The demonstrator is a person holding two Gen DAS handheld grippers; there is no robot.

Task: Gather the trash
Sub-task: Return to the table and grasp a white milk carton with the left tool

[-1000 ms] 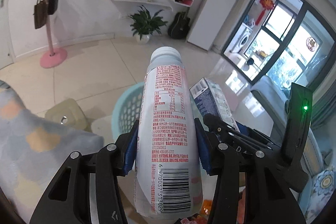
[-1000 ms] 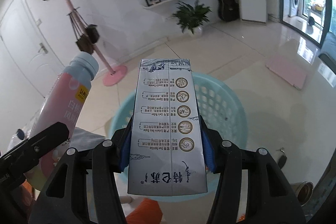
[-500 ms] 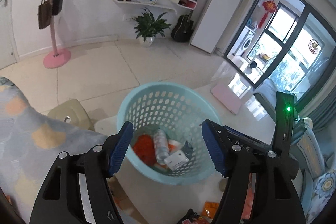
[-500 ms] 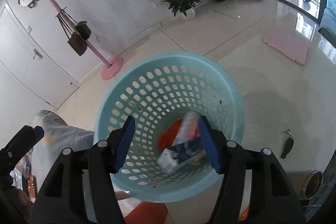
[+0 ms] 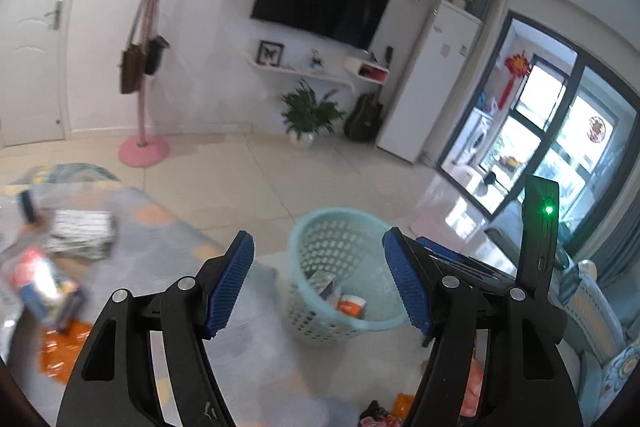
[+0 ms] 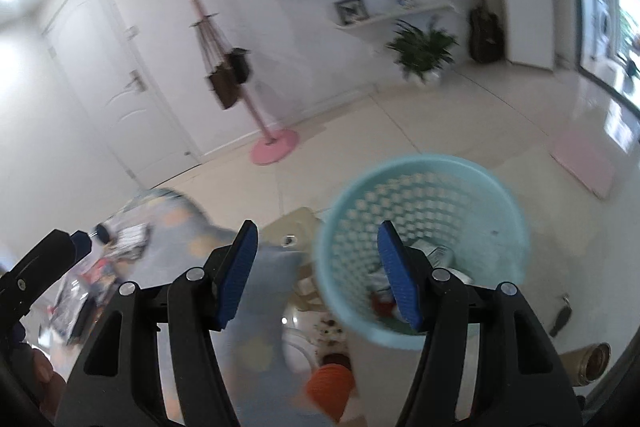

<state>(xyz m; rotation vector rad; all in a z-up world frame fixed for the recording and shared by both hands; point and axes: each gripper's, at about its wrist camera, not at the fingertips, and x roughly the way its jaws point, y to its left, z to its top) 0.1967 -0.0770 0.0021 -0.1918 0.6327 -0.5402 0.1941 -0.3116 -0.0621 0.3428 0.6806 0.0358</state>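
The teal basket [image 5: 347, 279], ahead between the left gripper's [image 5: 318, 285] fingers and behind the right gripper's [image 6: 316, 271] right finger, already holds several discarded items. Left of both grippers, blurred packets [image 5: 44, 287] remain uncollected on the cloth. Both grippers gape wide, holding nothing.

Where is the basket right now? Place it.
The basket stands on the tiled floor, low and centre-right in the left wrist view, between the open tool's fingers; in the right wrist view it sits lower right, beside the patterned cloth.
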